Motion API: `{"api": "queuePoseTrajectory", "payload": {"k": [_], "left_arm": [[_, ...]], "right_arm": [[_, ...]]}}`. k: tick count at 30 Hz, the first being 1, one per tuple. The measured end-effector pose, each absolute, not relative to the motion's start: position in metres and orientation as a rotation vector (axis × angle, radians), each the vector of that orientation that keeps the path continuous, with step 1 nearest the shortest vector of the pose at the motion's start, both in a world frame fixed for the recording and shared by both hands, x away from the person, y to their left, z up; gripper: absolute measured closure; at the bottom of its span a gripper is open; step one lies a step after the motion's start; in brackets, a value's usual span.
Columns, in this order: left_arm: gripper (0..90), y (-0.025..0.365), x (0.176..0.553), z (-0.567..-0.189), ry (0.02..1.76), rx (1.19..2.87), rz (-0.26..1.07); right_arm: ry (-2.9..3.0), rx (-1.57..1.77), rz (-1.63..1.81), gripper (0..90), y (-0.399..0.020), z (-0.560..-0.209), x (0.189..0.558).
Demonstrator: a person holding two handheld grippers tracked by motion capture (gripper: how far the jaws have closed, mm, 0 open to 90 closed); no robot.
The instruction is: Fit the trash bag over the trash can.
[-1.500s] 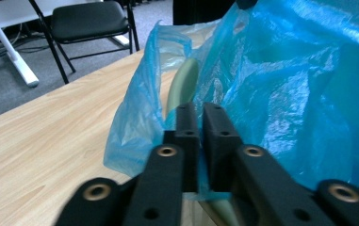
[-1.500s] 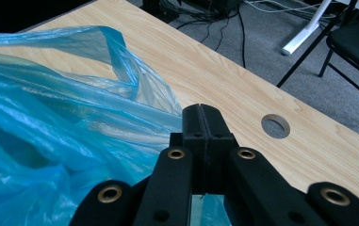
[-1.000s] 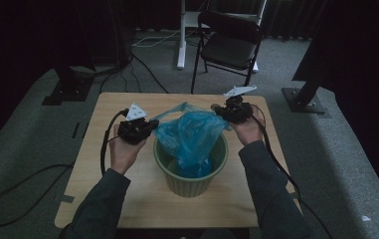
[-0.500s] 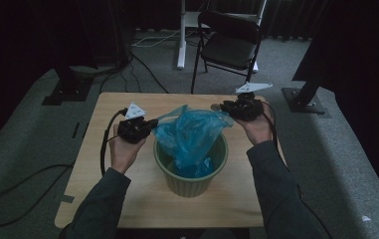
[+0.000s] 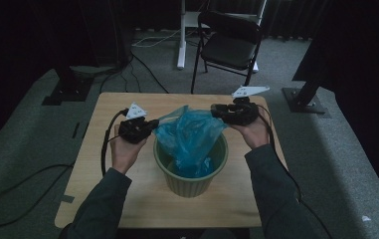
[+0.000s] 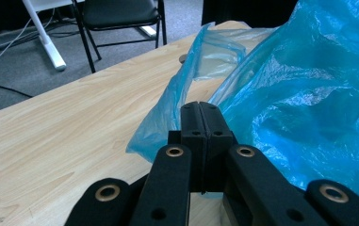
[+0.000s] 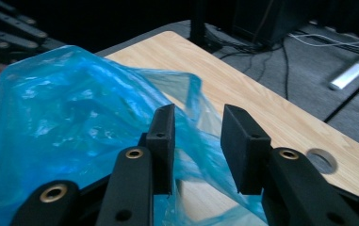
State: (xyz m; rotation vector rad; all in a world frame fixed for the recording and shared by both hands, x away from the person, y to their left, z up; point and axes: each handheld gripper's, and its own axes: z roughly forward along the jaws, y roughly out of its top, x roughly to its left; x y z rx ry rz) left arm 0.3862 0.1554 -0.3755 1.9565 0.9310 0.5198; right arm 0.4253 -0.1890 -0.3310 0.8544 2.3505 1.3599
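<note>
**Inspector:** While the green bin (image 5: 189, 172) stands at the near middle of the table (image 5: 102, 199), what keeps the blue bag (image 5: 189, 137) in it?

**Onlooker:** The bag sits down inside the bin with its mouth bunched up above the rim. The left gripper (image 6: 200, 117) has its jaws pressed together on the bag's left edge, pulling that side out toward the rim. I judge the grip is there to stretch the liner over the bin.

**Inspector:** And the far side?

**Onlooker:** The right gripper (image 7: 196, 146) has just been opening. Its jaws stand apart with a fold of the film between them, the pads not pressing on it. So that edge hangs loose, probably let go for a fresh hold.

**Inspector:** Beyond the table?

**Onlooker:** A black chair (image 5: 229, 45) on grey carpet, cables nearby.

**Inspector:** Any brand, label or writing?

**Onlooker:** None readable on bag, bin or grippers.
</note>
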Motion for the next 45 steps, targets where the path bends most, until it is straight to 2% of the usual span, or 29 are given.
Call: {"api": "queuePoseTrajectory", "payload": {"k": [11,15,18,45], "left_arm": [[89.4,0.155,0.386,-0.377,0.932,1.957,0.519],[89.4,0.155,0.386,-0.378,0.934,1.954,0.513],[89.4,0.156,0.386,-0.379,0.938,1.951,0.511],[89.0,0.160,0.382,-0.380,0.965,1.929,0.489]], "right_arm": [[2.402,0.787,1.353,64.1,-0.177,-0.334,0.425],[2.404,0.772,1.293,83.3,-0.173,-0.335,0.423],[2.411,0.742,1.263,88.2,-0.172,-0.335,0.416],[2.555,0.473,1.219,89.1,-0.171,-0.359,0.334]]}}
